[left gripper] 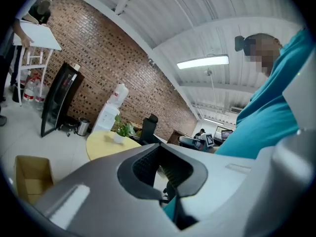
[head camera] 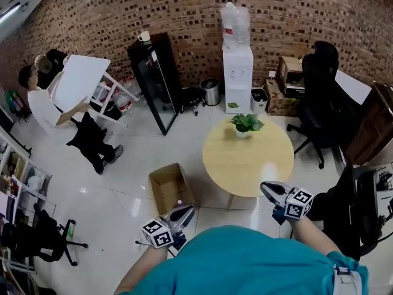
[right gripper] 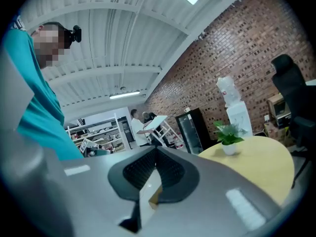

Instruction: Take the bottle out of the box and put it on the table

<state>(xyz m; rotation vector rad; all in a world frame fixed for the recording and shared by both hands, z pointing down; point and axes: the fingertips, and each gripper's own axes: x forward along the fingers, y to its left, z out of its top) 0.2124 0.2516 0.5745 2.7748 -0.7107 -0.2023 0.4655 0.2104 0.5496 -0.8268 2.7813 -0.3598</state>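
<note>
An open cardboard box (head camera: 169, 186) stands on the white floor, left of the round yellow table (head camera: 249, 158). From the head view I cannot make out the bottle inside it. My left gripper (head camera: 182, 215) hangs just in front of the box's near edge, jaws shut and empty. My right gripper (head camera: 270, 191) is at the table's near right rim, also shut and empty. In the left gripper view the jaws (left gripper: 159, 144) meet at the tip, with the box (left gripper: 32, 177) low at the left. In the right gripper view the closed jaws (right gripper: 157, 149) point past the table (right gripper: 256, 159).
A potted plant (head camera: 245, 125) sits at the table's far side. Behind stand a water dispenser (head camera: 237, 72), a black glass-door cabinet (head camera: 156, 82) and a black office chair (head camera: 322, 97). A person (head camera: 55, 106) holds a white board at the left. Another black chair (head camera: 43, 238) is at lower left.
</note>
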